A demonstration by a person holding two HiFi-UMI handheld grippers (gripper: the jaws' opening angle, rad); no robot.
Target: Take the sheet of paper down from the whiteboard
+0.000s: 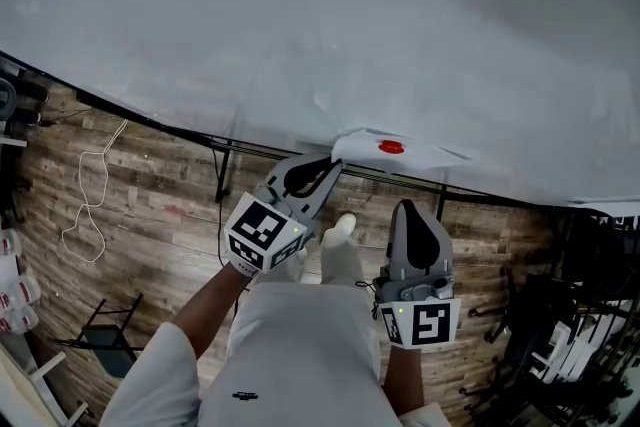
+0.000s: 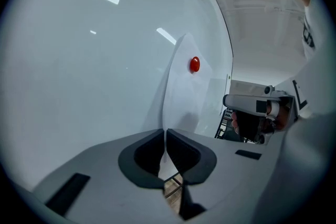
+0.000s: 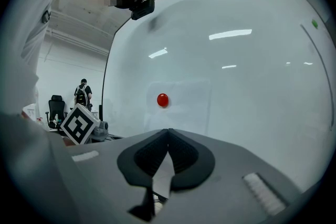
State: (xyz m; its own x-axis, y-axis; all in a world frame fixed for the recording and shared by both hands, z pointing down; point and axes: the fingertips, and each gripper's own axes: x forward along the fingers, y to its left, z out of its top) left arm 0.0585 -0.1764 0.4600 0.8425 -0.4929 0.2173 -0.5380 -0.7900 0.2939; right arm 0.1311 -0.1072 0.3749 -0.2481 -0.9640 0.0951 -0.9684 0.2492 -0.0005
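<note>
Sheet of paper (image 1: 420, 153) lies just right of centre in the head view, pinned flat to the whiteboard (image 1: 300, 15) by a single red magnet (image 1: 391, 147). The left gripper (image 1: 333, 165), at centre frame, has its jaws pressed together on the sheet's left end; in the left gripper view the paper's edge runs down into the thin seam between the pads. The right gripper (image 1: 405, 207), lower right of centre, is clamped on nothing and points at the board from well back.

The step in hand looks like the pull-off. With only a thin margin pinched and the magnet on, a sharp tug would likely tear or slip. A slow, steady draw along the board's face, sliding the sheet out from under the magnet, seems safest. Otherwise the idle right gripper could lift the magnet off first.
</note>
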